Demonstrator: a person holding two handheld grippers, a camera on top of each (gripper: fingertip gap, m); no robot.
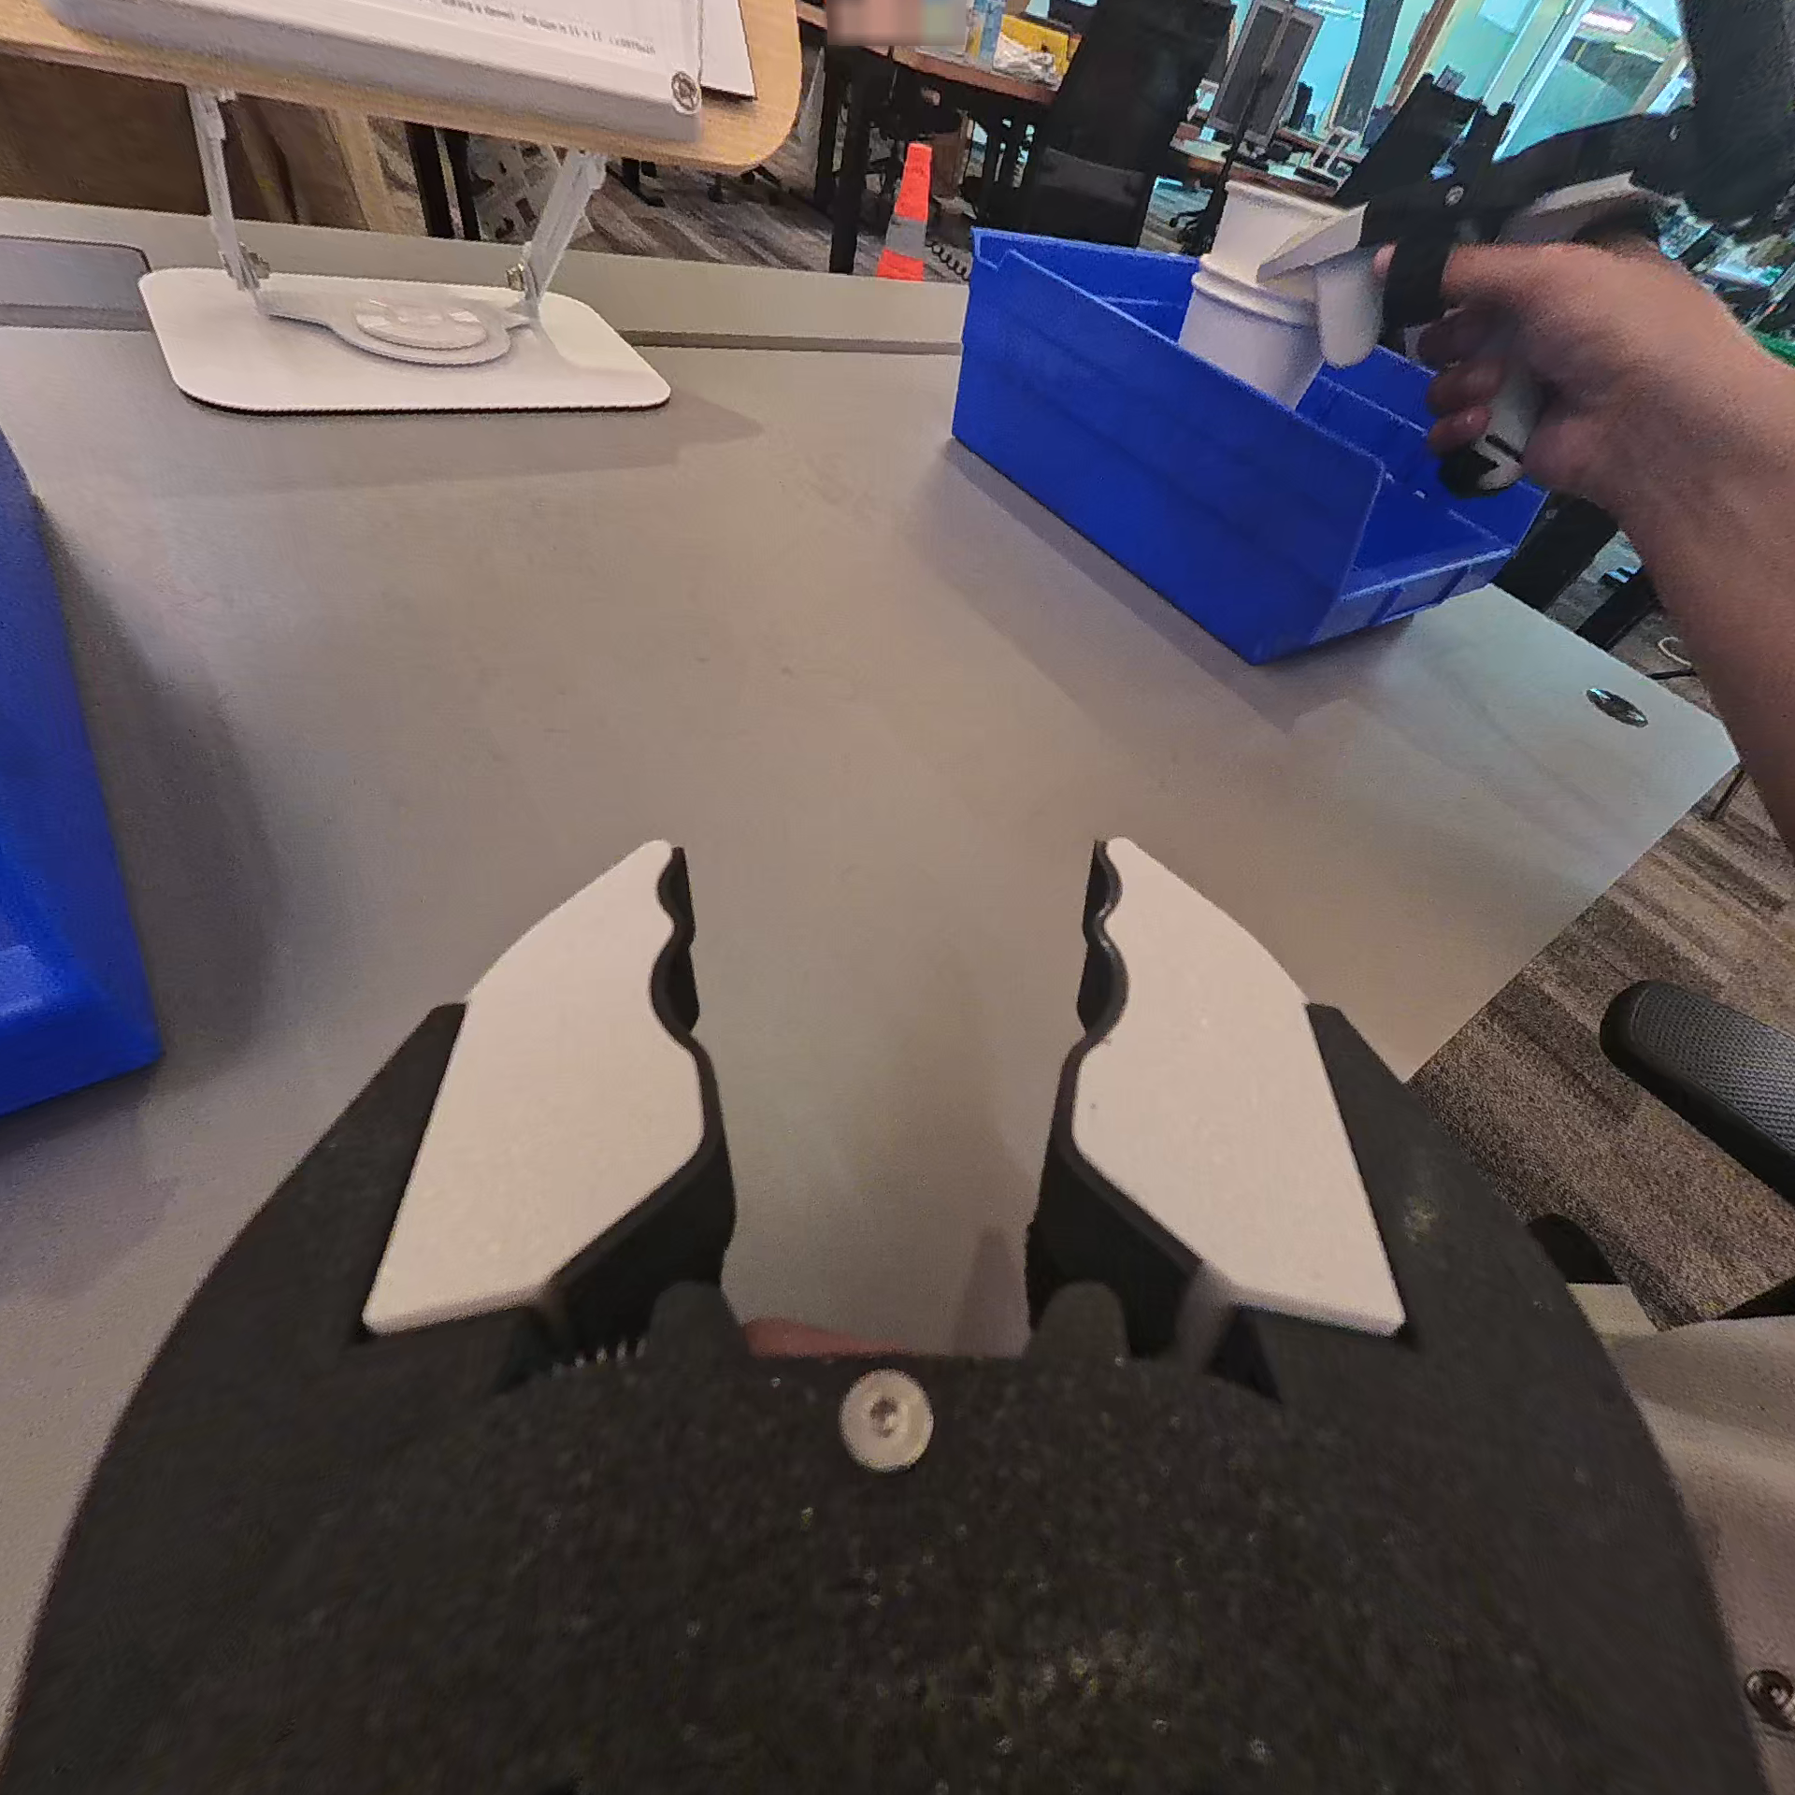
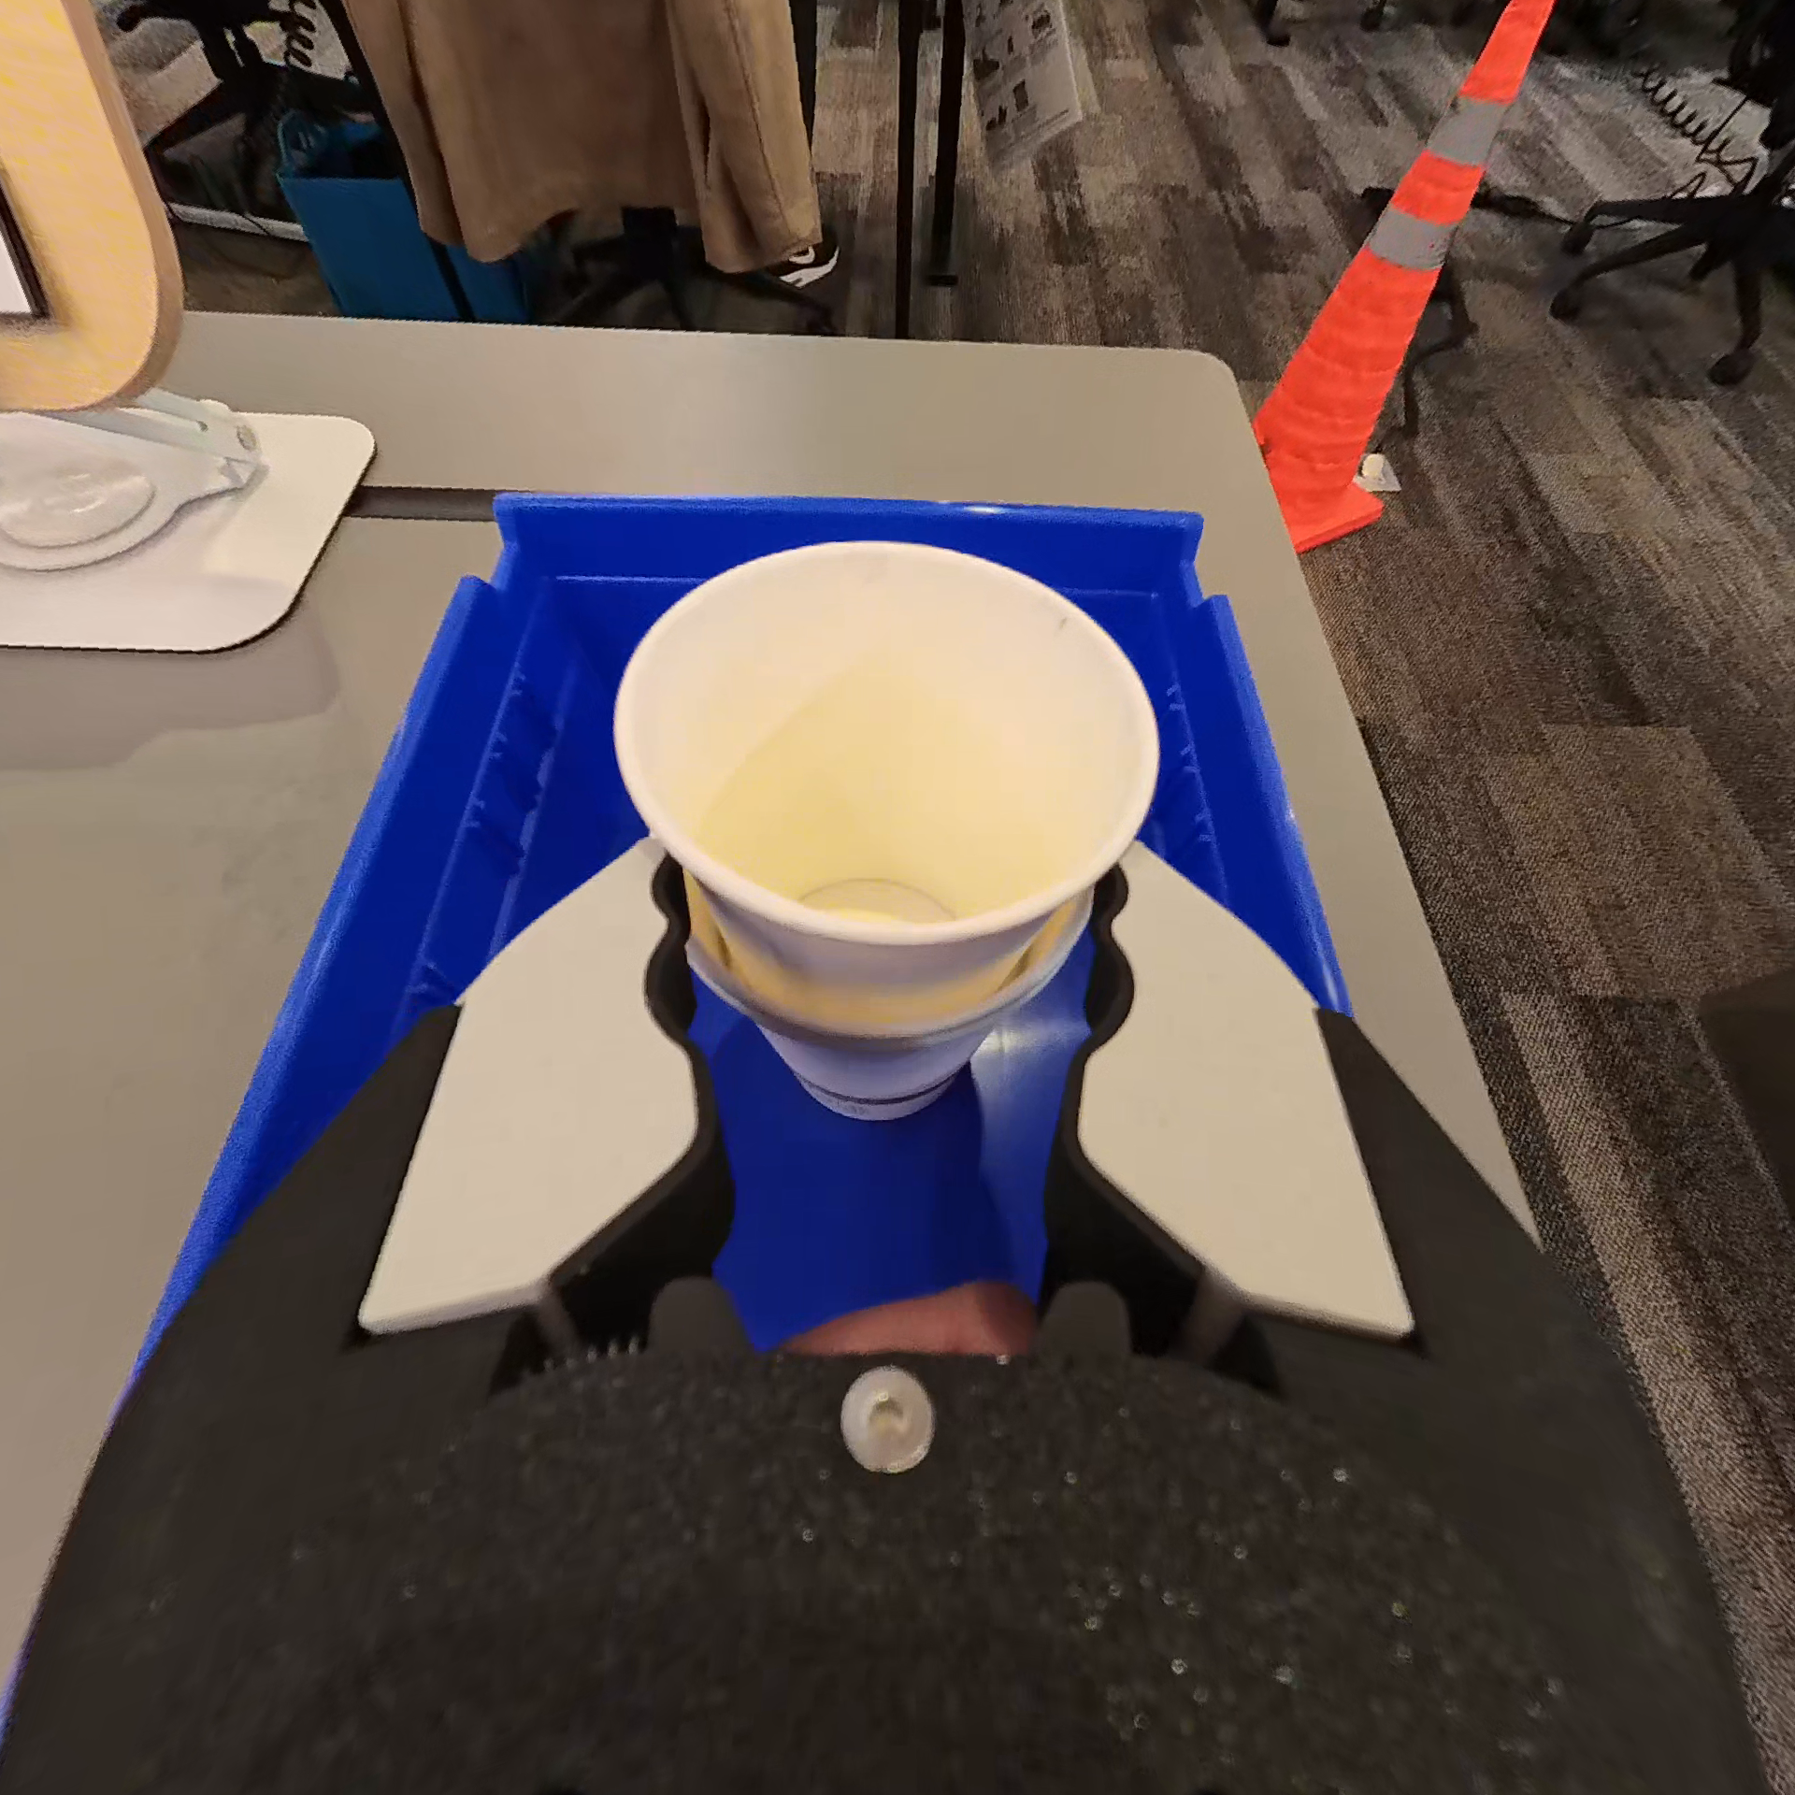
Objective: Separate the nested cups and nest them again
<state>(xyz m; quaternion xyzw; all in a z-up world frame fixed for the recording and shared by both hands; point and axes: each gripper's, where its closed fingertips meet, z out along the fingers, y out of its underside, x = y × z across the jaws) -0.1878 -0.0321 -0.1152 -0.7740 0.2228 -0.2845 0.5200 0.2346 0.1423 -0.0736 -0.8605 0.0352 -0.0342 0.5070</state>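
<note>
White paper cups (image 2: pixel 884 777), one nested inside another, are held between the fingers of my right gripper (image 2: pixel 886 923), which is shut on the outer cup just under its rim, above the blue bin (image 2: pixel 466 796). In the left wrist view the nested cups (image 1: pixel 1253 291) show at the upper right, held over the blue bin (image 1: pixel 1166 466) by the right gripper (image 1: pixel 1331 291) in a person's hand. My left gripper (image 1: pixel 889 874) is open and empty, low over the grey table (image 1: pixel 680 631), well left and in front of the bin.
A white stand base (image 1: pixel 389 340) with a tilted board sits at the table's back left. Another blue bin (image 1: pixel 49 826) is at the left edge. An orange cone (image 2: pixel 1379 291) stands on the floor beyond the table. A chair armrest (image 1: pixel 1710 1068) is at the right.
</note>
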